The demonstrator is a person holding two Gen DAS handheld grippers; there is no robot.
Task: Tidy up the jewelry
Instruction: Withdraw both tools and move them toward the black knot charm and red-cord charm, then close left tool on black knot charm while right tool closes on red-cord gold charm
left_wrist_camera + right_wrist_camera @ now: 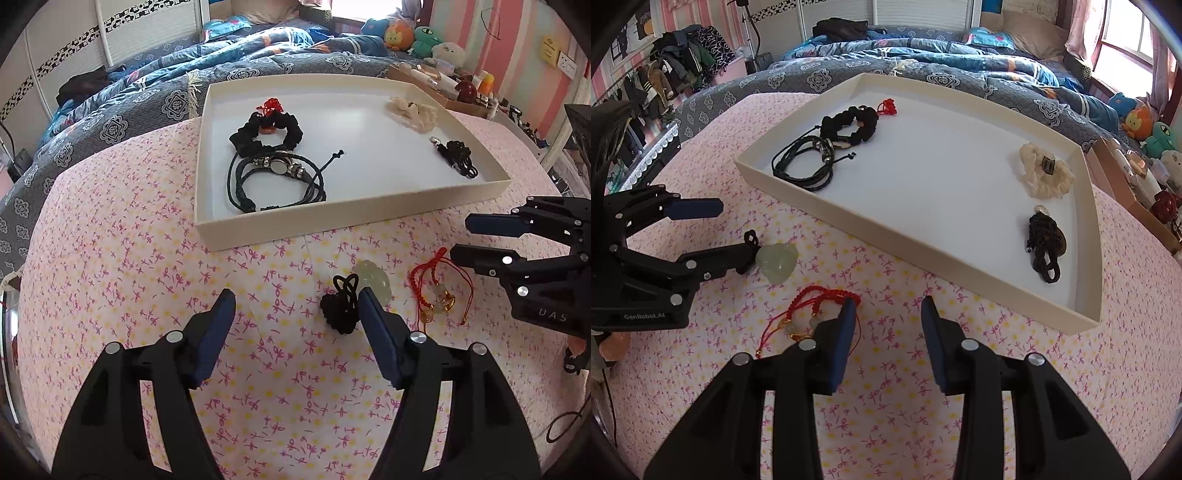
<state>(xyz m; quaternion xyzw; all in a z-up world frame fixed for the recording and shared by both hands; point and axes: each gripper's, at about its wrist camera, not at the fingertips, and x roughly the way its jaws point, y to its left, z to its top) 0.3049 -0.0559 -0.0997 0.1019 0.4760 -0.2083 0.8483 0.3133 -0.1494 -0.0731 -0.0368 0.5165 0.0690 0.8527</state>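
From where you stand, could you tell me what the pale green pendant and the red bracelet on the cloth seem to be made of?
The pale green pendant looks like polished jade or glass: translucent, smooth, glossy, on a knotted black cord. The red bracelet looks like braided string, matte, with small gold-coloured beads and a pale stone; whether metal or plastic is unclear.

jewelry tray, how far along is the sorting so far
Done: the tray already holds a black bracelet, black scrunchie, cream scrunchie and a black cord piece. In hand: nothing; the left gripper is open beside the jade pendant; the right gripper is open. Left: the pendant and red string bracelet on the cloth.
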